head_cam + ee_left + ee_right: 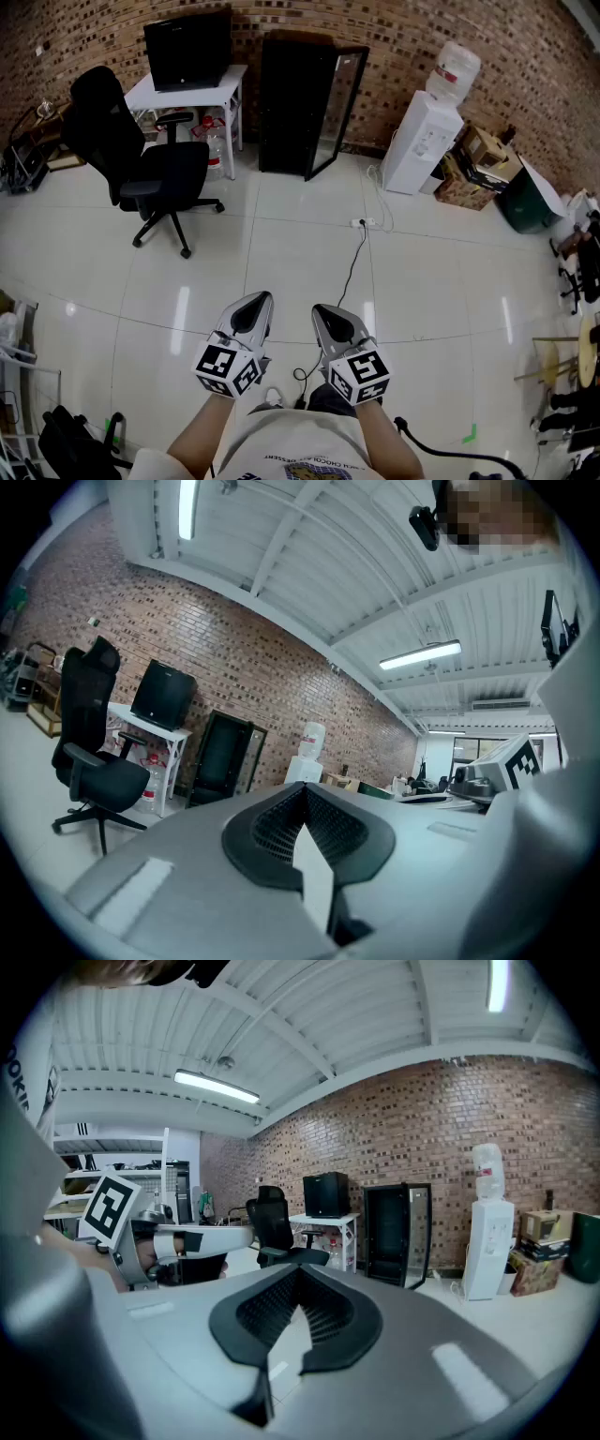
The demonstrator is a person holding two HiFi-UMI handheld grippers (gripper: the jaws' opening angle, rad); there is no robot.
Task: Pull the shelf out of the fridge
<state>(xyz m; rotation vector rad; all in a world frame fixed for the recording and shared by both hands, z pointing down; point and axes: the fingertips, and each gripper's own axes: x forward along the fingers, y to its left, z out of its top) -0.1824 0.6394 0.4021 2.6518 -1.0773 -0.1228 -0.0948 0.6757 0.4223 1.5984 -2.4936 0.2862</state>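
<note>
- Floor is white glossy tile with light streaks reflected in it; back wall is red-brown brick
- Ceiling in the gripper views is white ribbed panel on beams, with a lit tube lamp
- Fridge is a tall black box standing upright against the brick wall, between the desk and the water dispenser
- Its glass door has a dark frame and is swung open toward the right
- The inside is dark, so the shelf cannot be made out
- White desk stands left of the fridge with a black monitor on it; a black mesh-back office chair on castors is in front
- White water dispenser with a clear bottle on top is right of the fridge; cardboard boxes and a dark green bin sit further right
- A white power strip lies on the tiles with a black cable running back toward the person
- Left gripper and right gripper are grey moulded plastic with black ribbed pads, held side by side low in the head view, each with a marker cube
- Left gripper is clenched, pad tips meeting, nothing between them
- Right gripper is clenched too, holding nothing
- Both point toward the fridge, which is well apart from them across open floor
</note>
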